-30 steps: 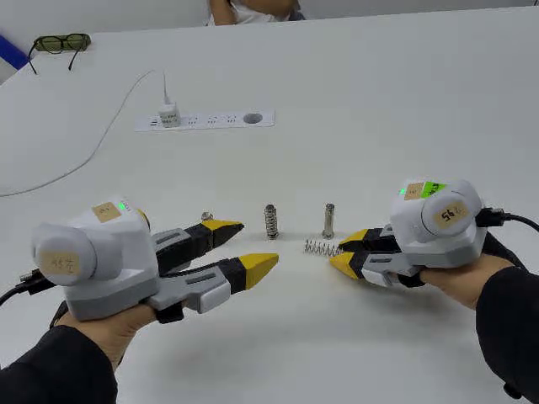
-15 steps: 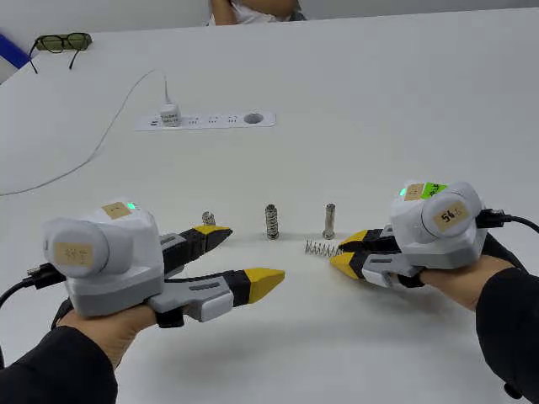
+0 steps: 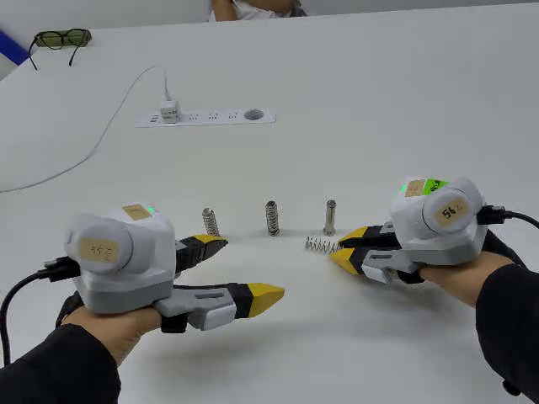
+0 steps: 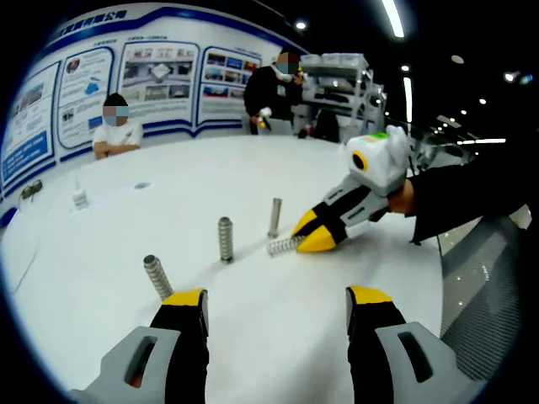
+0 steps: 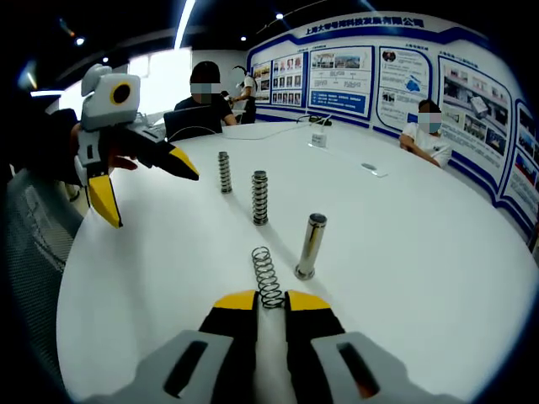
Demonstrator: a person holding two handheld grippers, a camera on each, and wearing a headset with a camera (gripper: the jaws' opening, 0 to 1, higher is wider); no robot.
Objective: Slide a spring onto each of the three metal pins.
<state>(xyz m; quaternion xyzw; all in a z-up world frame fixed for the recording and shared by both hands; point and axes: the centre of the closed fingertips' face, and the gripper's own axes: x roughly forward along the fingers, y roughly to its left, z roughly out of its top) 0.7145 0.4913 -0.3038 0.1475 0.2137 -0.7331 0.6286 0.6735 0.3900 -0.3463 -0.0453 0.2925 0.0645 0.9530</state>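
Springs already on left pin and middle pin, right pin bare, last spring flat on table beside it, seemingly pinched in near-closed right gripper; left gripper wide open, empty.

Bright overhead light, soft shadows; fisheye edges warped.

The bare pin was smooth, shiny metal; the loose spring, thin coiled wire, gleamed duller. The table was smooth, matt white. The left gripper and right gripper had satin plastic shells and matt fingers.
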